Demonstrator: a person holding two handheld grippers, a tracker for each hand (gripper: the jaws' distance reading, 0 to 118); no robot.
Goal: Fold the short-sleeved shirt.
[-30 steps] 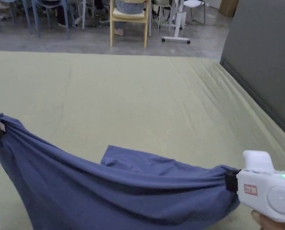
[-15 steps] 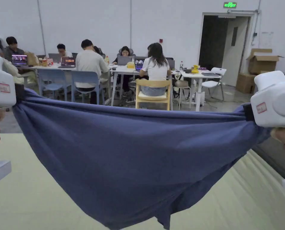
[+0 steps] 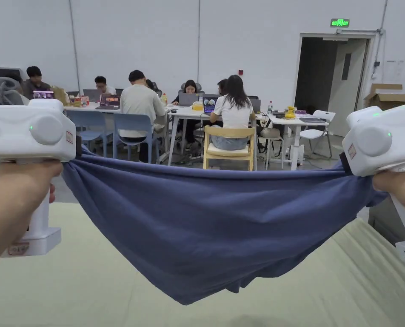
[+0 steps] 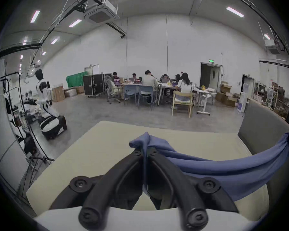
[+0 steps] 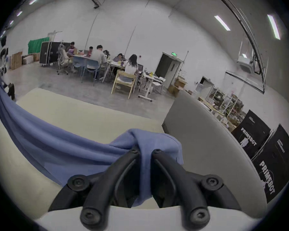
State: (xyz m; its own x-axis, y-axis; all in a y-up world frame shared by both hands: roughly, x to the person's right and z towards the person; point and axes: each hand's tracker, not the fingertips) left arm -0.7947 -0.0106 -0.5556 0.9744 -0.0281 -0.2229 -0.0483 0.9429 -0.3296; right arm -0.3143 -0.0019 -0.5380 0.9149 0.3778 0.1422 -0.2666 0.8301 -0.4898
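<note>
We are suspending one blue shirt (image 3: 206, 230) above the pale green bed (image 3: 91, 294), left gripper (image 4: 145, 153) and right gripper (image 5: 144, 151) each pinching a bunched corner; two black boxes (image 5: 264, 153) are reading "PRIMEBOT".

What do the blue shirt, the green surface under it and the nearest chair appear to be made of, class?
Blue shirt: soft matte knit, probably cotton jersey; it sags and bunches at each tool. Green surface: woven cloth cover, matte, faintly creased, likely over padding. Chair: pale wood frame with smooth finish; cushioned seat.
</note>
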